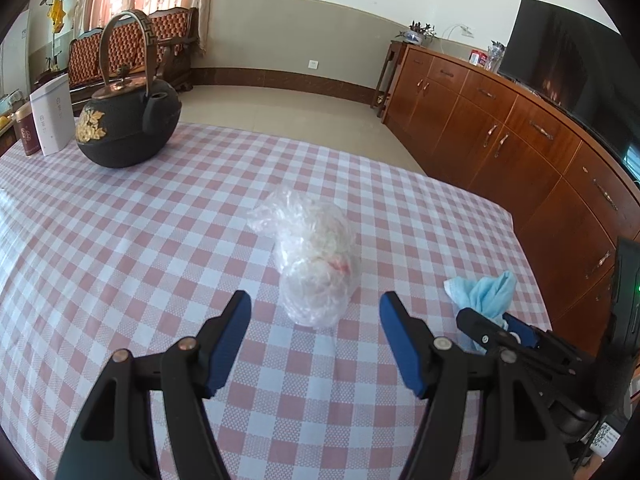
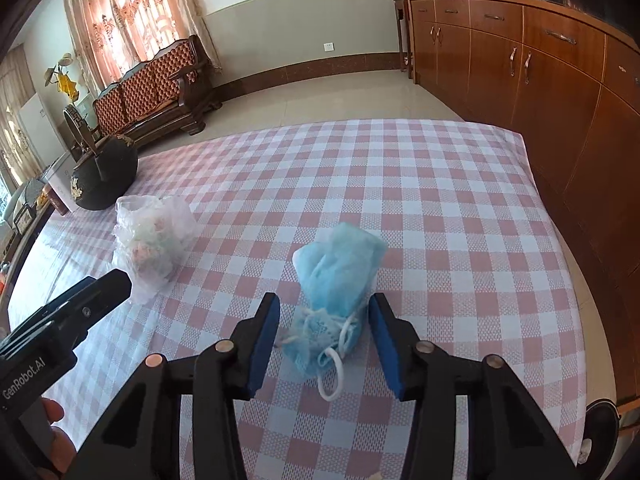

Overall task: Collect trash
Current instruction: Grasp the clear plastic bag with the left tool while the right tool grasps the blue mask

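We cannot make out what fills the clear plastic bag [image 1: 314, 264]: through its crinkled film only pale, whitish lumps and a small red spot show. In the right wrist view the black teapot [image 2: 105, 178] is partly cut off near the left edge, and the white box [image 1: 51, 118] beside it is hard to read. The bag lies on the pink-and-white checked tablecloth [image 1: 140, 240], just ahead of our left gripper [image 1: 315, 308], whose blue-padded jaws are spread wide with nothing between them. Our right gripper [image 2: 324, 312] also has its jaws spread, flanking the near end of a crumpled blue face mask [image 2: 336, 280] without touching it; the mask's soft fabric is bunched into a lump, its white ear loop curling toward us. Bag and mask lie near each other on the cloth.
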The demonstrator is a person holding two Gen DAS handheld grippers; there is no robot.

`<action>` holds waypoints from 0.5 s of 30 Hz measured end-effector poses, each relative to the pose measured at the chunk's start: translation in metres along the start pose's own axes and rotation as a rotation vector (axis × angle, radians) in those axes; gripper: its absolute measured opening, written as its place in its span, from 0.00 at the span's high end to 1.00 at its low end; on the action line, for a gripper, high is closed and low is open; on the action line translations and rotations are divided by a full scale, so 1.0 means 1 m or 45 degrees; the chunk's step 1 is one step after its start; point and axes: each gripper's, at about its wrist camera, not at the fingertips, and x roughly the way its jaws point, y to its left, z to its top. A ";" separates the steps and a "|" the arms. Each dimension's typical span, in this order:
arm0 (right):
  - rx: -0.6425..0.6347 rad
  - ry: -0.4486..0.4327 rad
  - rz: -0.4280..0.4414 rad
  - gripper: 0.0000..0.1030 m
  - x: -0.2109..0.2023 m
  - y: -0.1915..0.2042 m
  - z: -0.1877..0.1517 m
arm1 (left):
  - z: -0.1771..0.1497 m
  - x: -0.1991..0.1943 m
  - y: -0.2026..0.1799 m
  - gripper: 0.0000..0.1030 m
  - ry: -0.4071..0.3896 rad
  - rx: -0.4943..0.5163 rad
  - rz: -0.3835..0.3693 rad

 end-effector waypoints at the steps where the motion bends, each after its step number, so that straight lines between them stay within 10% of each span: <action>1: 0.007 0.001 0.004 0.52 0.002 -0.002 0.003 | 0.002 0.004 0.000 0.34 0.006 0.005 0.007; 15: -0.007 0.009 0.038 0.74 0.011 -0.002 0.013 | 0.006 0.038 0.004 0.34 0.082 -0.040 -0.001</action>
